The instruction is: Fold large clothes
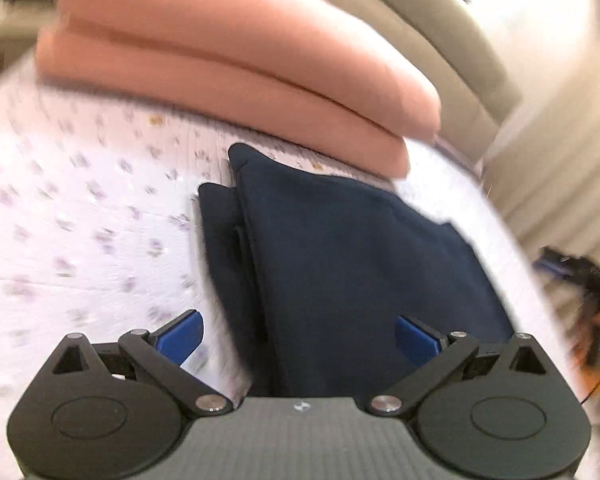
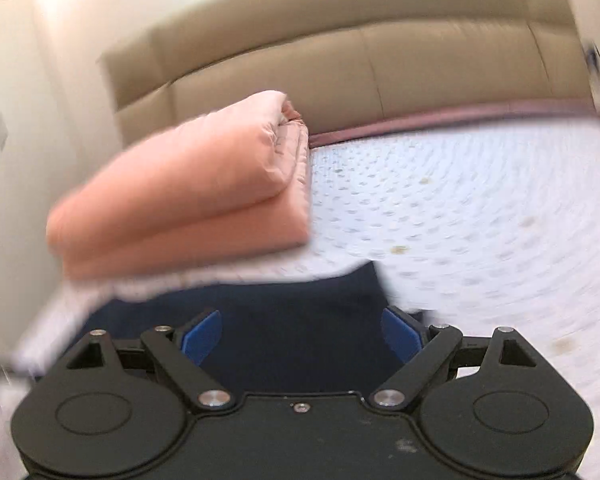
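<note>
A dark navy garment (image 1: 340,248) lies folded in layers on the white floral bedsheet (image 1: 80,200). My left gripper (image 1: 300,338) hovers over its near end, blue fingers (image 1: 182,336) spread wide with nothing between them. In the right wrist view the same navy garment (image 2: 300,308) lies under my right gripper (image 2: 302,336), whose blue pads (image 2: 400,334) are also spread apart and hold nothing. Both views are motion-blurred.
A folded pink quilt (image 1: 228,60) (image 2: 188,196) lies on the bed just beyond the navy garment. A beige padded headboard (image 2: 340,60) runs along the back. The sheet (image 2: 480,208) stretches to the right. Dark clutter (image 1: 588,312) sits off the bed's right side.
</note>
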`<state>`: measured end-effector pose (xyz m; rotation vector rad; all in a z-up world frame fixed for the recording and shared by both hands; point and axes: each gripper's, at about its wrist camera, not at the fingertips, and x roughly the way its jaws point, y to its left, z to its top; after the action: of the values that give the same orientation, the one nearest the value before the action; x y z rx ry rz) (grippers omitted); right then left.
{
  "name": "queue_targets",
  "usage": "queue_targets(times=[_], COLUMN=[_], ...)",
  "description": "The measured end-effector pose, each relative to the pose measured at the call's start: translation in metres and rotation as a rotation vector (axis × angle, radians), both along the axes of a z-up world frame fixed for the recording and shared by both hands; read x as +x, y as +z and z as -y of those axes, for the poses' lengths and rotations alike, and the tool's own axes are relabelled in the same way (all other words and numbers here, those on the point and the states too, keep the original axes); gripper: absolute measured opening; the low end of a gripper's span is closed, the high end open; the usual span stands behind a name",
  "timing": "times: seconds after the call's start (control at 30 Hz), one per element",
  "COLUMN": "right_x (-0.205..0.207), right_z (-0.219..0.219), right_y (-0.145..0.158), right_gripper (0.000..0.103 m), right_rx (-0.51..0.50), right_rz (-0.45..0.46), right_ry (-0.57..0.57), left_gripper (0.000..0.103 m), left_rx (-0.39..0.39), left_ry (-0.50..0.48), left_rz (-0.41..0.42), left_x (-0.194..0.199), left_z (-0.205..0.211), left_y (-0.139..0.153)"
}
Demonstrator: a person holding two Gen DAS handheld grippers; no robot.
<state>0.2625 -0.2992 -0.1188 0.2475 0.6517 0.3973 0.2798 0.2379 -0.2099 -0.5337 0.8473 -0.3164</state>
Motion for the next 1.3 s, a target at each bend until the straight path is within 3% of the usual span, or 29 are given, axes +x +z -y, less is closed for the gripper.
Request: queue_targets(times=[0.07,0.13,0.23,0.27,0.33,0.4,0.5,0.57,0.63,0.8,1.0,1.13,1.3], right_x=[0.029,0.054,0.071,0.074,0.069,0.061,0.042,0.020,-0.002,-0.068,-0.136,-0.174,-0.201], right_z=[-0.037,-0.077,-0.142,-0.153,-0.165,-0.169,-0.165,-0.157,-0.150,-0.141,-0.118,-0.110,-0.096], right_y=[-0.006,-0.017,-0.045,-0.053,-0.068,-0.078,-0.086,-0.086,-0.090,-0.094,-0.100,-0.108,-0.119], right_gripper=[0.102,0.102,0.102,0.102,0.103,0.103,0.103,0.103,0.103,0.103,0.103,0.103,0.102], right_rx=[0.016,-0.034,-0.159,-0.207,-0.281,-0.325,-0.339,-0.345,-0.357,-0.413,-0.411,-0.430,-0.396], right_rz=[-0.068,-0.090,-0.080,-0.074,-0.085,-0.069,-0.061,-0.059,-0.039,0.049,0.114,0.153,0.164], right_ry=[-0.047,-0.077,-0.033,-0.005,0.047,0.060,0.063,0.074,0.084,0.074,0.052,0.056,0.034], left_gripper=[0.096,0.100,0.096,0.091,0.065,0.061,0.059,0.029,0.027,0.024,0.023,0.023,0.023], left_rx=[-0.033,-0.059,-0.203,-0.258,-0.312,-0.262,-0.316,-0.269,-0.235,-0.279,-0.256,-0.232,-0.271], left_ry=[0.024,0.033,0.015,0.000,-0.038,-0.071,-0.044,-0.051,-0.041,0.024,0.003,-0.005,0.024], left_rz=[-0.062,-0.018,-0.035,-0.052,-0.114,-0.111,-0.138,-0.146,-0.134,-0.093,-0.063,-0.045,0.012], left_x=[0.019,0.026,0.034,0.035,0.033,0.030,0.039,0.046,0.047,0.030,0.034,0.032,0.020], left_z=[-0.002,0.004,0.009,0.011,0.015,0.022,0.022,0.030,0.037,0.042,0.072,0.087,0.102], left_y=[-0.015,-0.022,-0.038,-0.043,-0.053,-0.054,-0.059,-0.061,-0.060,-0.040,-0.001,0.018,0.038])
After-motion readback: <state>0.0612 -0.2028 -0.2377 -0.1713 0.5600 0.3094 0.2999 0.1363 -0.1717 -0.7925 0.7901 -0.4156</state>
